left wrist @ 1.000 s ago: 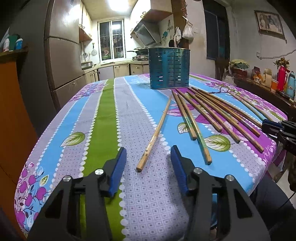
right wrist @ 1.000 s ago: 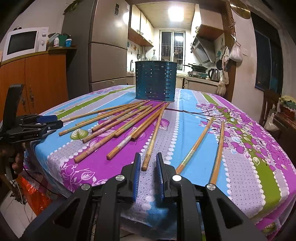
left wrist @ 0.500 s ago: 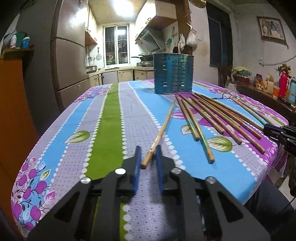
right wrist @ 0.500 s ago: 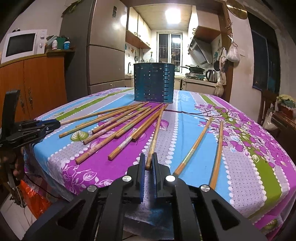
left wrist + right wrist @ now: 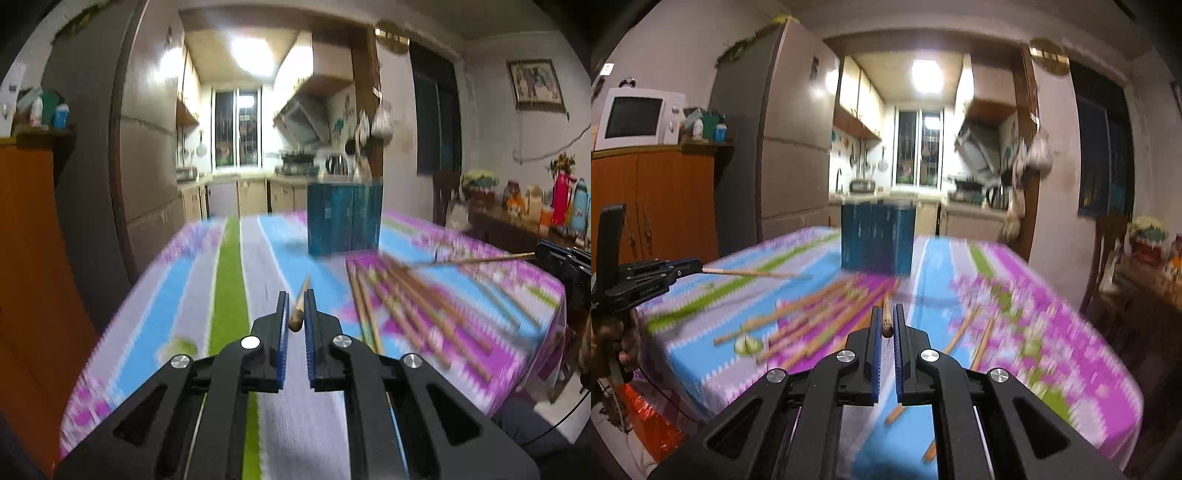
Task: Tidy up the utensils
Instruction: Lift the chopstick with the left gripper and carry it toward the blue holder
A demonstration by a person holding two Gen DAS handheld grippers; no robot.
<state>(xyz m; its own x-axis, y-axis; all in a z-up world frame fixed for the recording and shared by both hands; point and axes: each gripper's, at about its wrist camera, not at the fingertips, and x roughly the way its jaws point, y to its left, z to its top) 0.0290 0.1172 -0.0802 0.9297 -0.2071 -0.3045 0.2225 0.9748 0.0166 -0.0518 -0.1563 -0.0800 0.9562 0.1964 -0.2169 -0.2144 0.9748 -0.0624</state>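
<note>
My left gripper (image 5: 296, 297) is shut on a wooden chopstick (image 5: 300, 304) and holds it lifted above the table, pointing toward the blue perforated utensil holder (image 5: 344, 218). My right gripper (image 5: 886, 312) is shut on another chopstick (image 5: 887, 314), also lifted. Each gripper shows in the other's view: the right one with its stick (image 5: 476, 260) at the right edge, the left one (image 5: 683, 268) with its stick (image 5: 753, 273) at the left. Several more chopsticks (image 5: 413, 314) lie fanned on the floral tablecloth (image 5: 229, 295) in front of the holder (image 5: 877, 238). Both views are motion-blurred.
The table's near edge and right edge drop off to the floor. A grey fridge (image 5: 790, 147) and an orange cabinet (image 5: 657, 199) with a microwave (image 5: 635, 118) stand to the left. A side shelf with bottles and flasks (image 5: 561, 203) is at the right.
Both grippers have closed on a chopstick each and raised them off the table. Both cameras have risen and tilted up, so the table now sits lower in view.
</note>
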